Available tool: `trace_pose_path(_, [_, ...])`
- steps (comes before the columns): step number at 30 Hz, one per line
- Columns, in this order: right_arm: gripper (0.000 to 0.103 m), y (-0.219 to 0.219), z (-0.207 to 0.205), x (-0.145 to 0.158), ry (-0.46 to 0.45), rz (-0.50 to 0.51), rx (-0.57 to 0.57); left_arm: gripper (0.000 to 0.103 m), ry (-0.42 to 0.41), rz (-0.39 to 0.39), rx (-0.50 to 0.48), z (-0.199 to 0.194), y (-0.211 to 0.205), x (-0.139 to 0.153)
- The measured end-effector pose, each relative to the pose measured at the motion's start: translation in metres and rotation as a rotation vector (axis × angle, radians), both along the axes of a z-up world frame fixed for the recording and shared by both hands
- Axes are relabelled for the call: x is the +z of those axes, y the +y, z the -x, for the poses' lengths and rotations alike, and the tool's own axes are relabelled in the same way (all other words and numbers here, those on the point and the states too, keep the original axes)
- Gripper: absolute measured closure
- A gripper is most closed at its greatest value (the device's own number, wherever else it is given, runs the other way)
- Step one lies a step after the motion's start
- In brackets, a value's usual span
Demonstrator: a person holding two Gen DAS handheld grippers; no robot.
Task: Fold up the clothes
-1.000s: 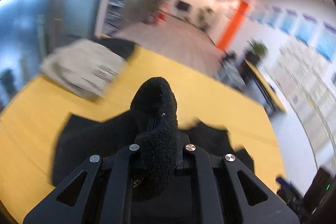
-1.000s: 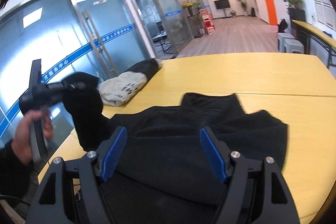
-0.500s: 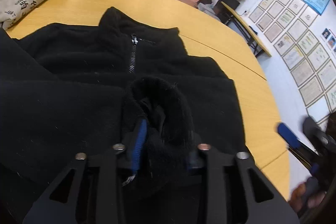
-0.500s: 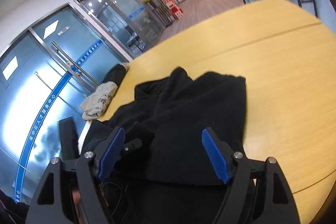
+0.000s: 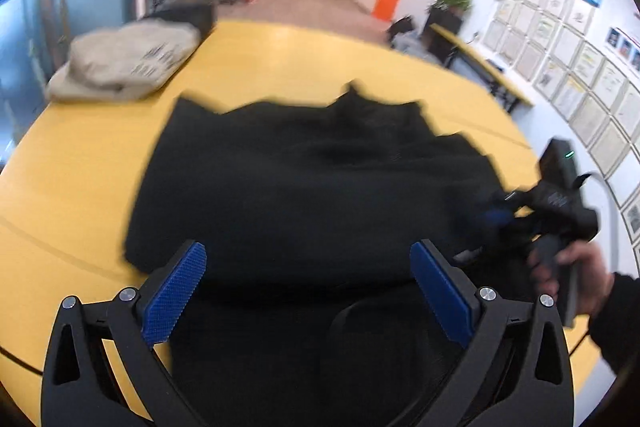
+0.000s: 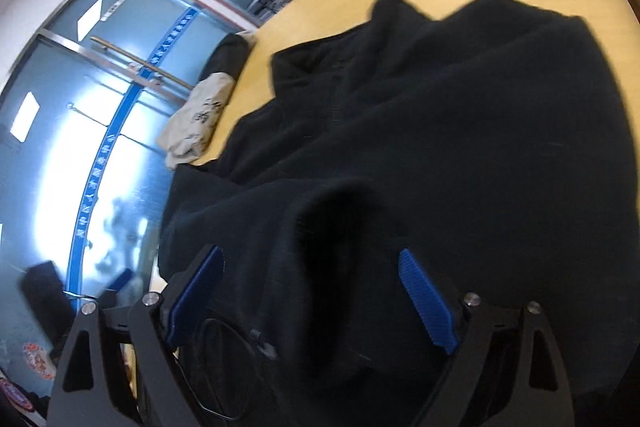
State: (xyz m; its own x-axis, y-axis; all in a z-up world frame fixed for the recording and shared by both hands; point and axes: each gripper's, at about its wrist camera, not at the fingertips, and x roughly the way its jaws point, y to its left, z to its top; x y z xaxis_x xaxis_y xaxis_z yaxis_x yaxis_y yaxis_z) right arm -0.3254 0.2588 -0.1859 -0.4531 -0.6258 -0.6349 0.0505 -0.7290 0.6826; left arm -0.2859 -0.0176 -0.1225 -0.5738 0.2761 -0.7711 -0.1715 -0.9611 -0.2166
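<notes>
Right now you are working over a black fleece (image 5: 312, 187) lying spread on the yellow table (image 5: 80, 163), collar toward the far side. Your left claw (image 5: 308, 291) is opening wide with nothing pinched; your right claw (image 6: 312, 299) is also opening, straddling a raised fold without pressing it. Judging by its nap, the fleece is soft, floppy, thick and grippy, so it should bunch rather than slide. Consider pinching a hem or sleeve edge, not the flat middle.
</notes>
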Motion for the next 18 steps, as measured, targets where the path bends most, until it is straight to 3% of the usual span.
trace_pose_path(2, [0.014, -0.012, 0.006, -0.003, -0.01, -0.056, 0.011, 0.0, -0.049, -0.017, 0.001, 0.006, -0.017, -0.021])
trace_pose_path(4, [0.053, -0.018, 0.011, -0.009, -0.034, -0.15, 0.003, 0.0, -0.071, -0.048, -0.019, 0.019, -0.017, -0.041])
trace_pose_path(7, [0.085, -0.014, 0.009, 0.002, -0.001, -0.15, -0.042, 0.0, -0.07, -0.071, -0.053, 0.028, -0.01, -0.053])
trace_pose_path(10, [0.093, -0.009, -0.007, 0.059, 0.179, -0.124, -0.063, 0.0, -0.026, -0.088, -0.069, 0.027, -0.004, -0.051])
trace_pose_path(13, [0.094, 0.015, -0.031, 0.139, 0.389, -0.122, -0.151, 0.0, -0.024, -0.114, -0.059, 0.027, -0.005, -0.052])
trace_pose_path(14, [0.094, 0.027, -0.036, 0.152, 0.422, -0.129, -0.179, 0.0, -0.027, -0.116, -0.054, 0.028, -0.005, -0.053])
trace_pose_path(16, [0.094, 0.051, -0.033, 0.142, 0.359, -0.172, -0.195, 0.0, -0.039, -0.099, -0.037, 0.032, -0.002, -0.059])
trace_pose_path(18, [0.094, 0.072, -0.025, 0.094, 0.18, -0.252, -0.176, 0.0, -0.05, -0.088, -0.014, 0.035, -0.003, -0.065])
